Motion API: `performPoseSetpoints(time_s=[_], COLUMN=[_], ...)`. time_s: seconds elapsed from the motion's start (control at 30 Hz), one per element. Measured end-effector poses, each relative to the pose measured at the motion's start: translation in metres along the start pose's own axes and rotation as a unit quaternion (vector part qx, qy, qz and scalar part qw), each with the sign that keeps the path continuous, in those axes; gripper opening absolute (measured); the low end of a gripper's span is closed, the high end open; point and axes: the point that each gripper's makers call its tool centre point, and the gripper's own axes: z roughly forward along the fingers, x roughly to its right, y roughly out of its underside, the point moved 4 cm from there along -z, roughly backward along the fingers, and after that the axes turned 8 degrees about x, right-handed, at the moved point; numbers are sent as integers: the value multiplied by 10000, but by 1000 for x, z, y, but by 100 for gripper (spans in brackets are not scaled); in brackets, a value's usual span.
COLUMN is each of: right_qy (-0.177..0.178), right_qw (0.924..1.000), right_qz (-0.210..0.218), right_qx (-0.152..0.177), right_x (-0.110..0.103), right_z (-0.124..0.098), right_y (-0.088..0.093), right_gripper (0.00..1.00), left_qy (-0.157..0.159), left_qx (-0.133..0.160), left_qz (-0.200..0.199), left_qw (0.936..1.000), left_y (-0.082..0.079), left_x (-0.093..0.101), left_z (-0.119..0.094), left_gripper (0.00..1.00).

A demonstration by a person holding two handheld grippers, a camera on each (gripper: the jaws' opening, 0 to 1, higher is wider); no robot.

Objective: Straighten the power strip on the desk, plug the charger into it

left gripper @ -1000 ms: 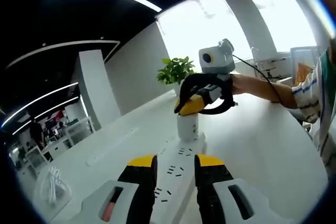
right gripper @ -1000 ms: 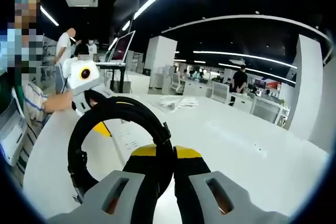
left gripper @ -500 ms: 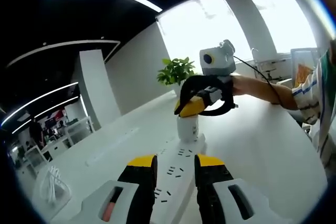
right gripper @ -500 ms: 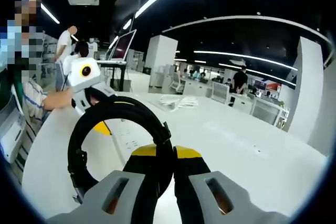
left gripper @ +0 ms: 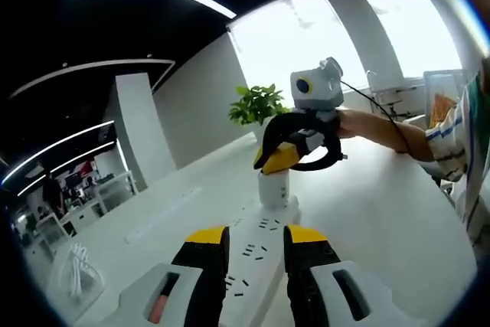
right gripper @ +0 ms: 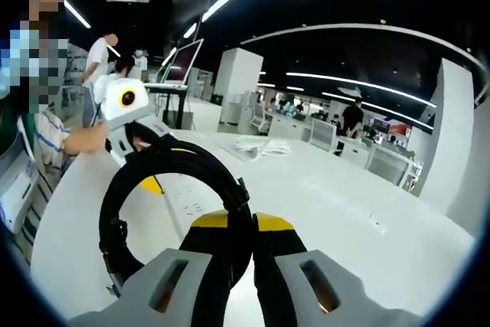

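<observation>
Left gripper view: power strip [left gripper: 256,254] between jaws.

In the left gripper view, the left gripper [left gripper: 256,241] rises from the bottom centre, its two yellow-tipped jaws parted with a clear gap between them. The right gripper [left gripper: 282,155] sits at centre frame, tips pointing down-left, on a bare forearm [left gripper: 380,129] reaching in from the right edge. In the right gripper view, the right gripper's [right gripper: 242,223] jaws are pressed together at bottom centre.
</observation>
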Motion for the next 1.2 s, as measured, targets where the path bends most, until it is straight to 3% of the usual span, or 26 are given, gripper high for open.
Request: performPoseSetpoints(time_s=[0.1,0.17,0.37,0.53,0.67,0.83,1.0,1.13,1.2], right_qy=[14,-23,-124,-14,-164,-252,-75,-147,-225], right_qw=[10000,9997,9994,9998,9994,9989,9997,9995,9995], right_qz=[-76,245,283,-166,242,307,-231,254,154], right_qx=[-19,90,181,-58,165,264,-70,152,146], right_x=[-1,4,6,-1,5,7,-1,6,5], right_z=[0,-2,-4,0,-3,-5,1,-3,-4], right_y=[0,2,4,-1,3,4,-2,2,2], right_gripper=[8,7,7,7,7,7,7,7,7], left_qy=[6,-2,-20,-24,-26,-57,-48,-28,-28], left_qx=[18,-12,-39,7,-65,-89,-1,-56,-92], left_qz=[-11,-16,-28,-43,-47,-46,-71,-48,-33], left_qw=[10000,10000,10000,10000,10000,9999,10000,10000,9999], left_y=[-1,1,3,0,5,5,0,3,5], left_x=[0,-1,-1,-2,-2,-4,-4,-2,-2], left_z=[0,0,0,0,1,0,1,2,1], left_gripper=[29,29,29,29,29,29,29,29,29])
